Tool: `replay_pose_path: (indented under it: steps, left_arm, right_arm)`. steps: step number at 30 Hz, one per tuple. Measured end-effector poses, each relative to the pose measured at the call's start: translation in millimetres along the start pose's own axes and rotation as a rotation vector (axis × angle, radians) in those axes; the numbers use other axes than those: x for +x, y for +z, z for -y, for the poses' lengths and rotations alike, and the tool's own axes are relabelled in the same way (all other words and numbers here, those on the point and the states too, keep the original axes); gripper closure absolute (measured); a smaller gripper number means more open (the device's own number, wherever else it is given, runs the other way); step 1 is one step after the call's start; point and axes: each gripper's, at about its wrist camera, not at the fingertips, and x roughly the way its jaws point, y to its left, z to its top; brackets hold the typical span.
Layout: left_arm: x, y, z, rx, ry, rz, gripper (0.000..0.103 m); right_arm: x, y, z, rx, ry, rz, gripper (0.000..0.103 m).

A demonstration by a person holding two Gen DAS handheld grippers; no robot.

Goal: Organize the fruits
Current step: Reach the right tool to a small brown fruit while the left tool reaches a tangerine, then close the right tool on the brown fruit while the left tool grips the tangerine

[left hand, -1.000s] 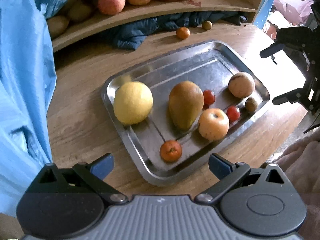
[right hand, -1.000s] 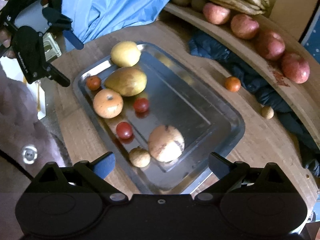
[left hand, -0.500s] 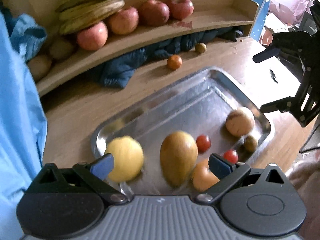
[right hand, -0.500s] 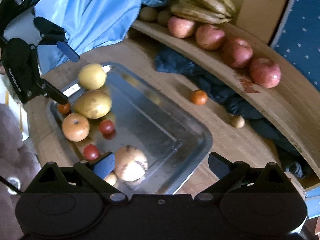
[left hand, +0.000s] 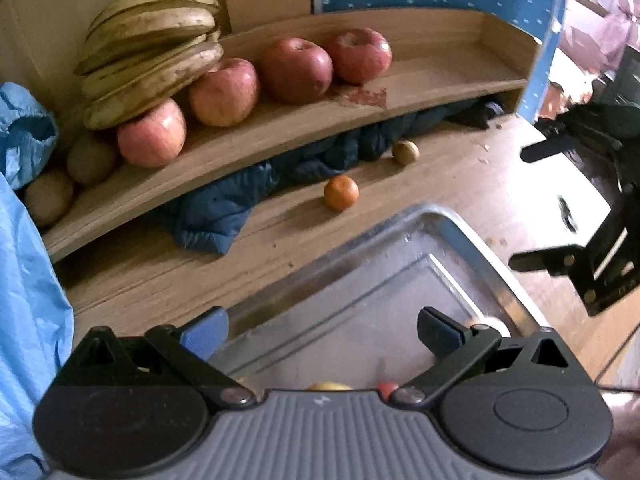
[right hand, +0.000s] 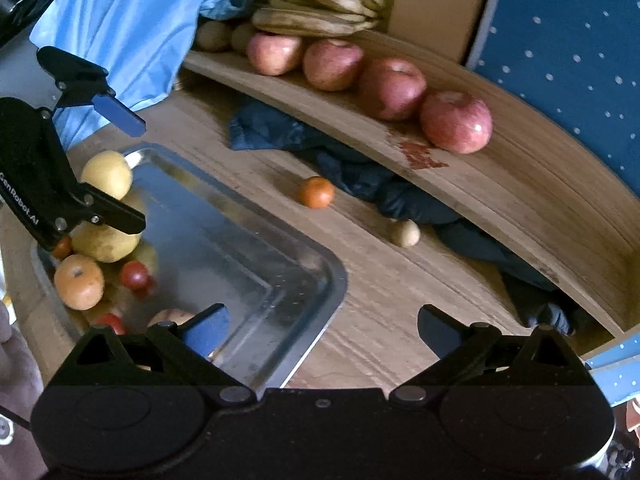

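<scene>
Hovering over the near end of the metal tray (left hand: 400, 280), the left gripper (left hand: 322, 330) has its fingers spread apart with nothing between them. Left wrist view, places given from the tray: beyond its far rim, on the wooden desk (left hand: 460, 176), a small orange mandarin (left hand: 341, 193); farther back, a small brownish-green fruit (left hand: 405, 152) beside a dark blue cloth (left hand: 224, 208) that lies under the curved wooden shelf (left hand: 420, 80). On the shelf, four red apples (left hand: 296, 70) in a row, a bunch of browned bananas (left hand: 152, 48) resting on the leftmost apple, and two kiwis (left hand: 90, 158) at the left end. Light blue fabric (left hand: 28, 280) lies left of the tray; the right gripper (left hand: 538, 206) is to the tray's right, fingers parted.

Right wrist view: the right gripper (right hand: 322, 330), fingers released and empty, sits over the tray (right hand: 280, 280) corner and the bare desk (right hand: 380, 320). At the tray's left end: a yellow lemon (right hand: 106, 174), a yellowish mango (right hand: 106, 242), an orange-toned apple (right hand: 79, 282), a cherry tomato (right hand: 135, 275), a second tomato (right hand: 110, 322) and a pale round fruit (right hand: 172, 316). The left gripper (right hand: 132, 172) hangs over this cluster. Off the tray, toward the shelf (right hand: 480, 200), lie the mandarin (right hand: 317, 192) and the small brownish fruit (right hand: 405, 233).
</scene>
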Motion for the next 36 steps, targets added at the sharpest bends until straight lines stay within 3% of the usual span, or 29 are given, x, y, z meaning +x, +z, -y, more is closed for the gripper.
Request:
replay_pose_path:
  steps: [8,16,36]
  left_arm:
    - [17.6,22.6,-10.3,-0.116,0.035,0.006,0.000]
    - [44.5,44.5,-14.1,-0.251,0.010,-0.031,0.000]
    - [105.3,70.0,7.5,-0.312,0.029,-0.110,0.000]
  right_arm:
    - [11.6,2.4,17.0,0.055,-0.036,0.003,0.003]
    - [28.0,5.3,34.9,0.129,-0.080,-0.005,0.003]
    - [71.0,13.0,77.5,0.223,-0.108,-0.006,0.004]
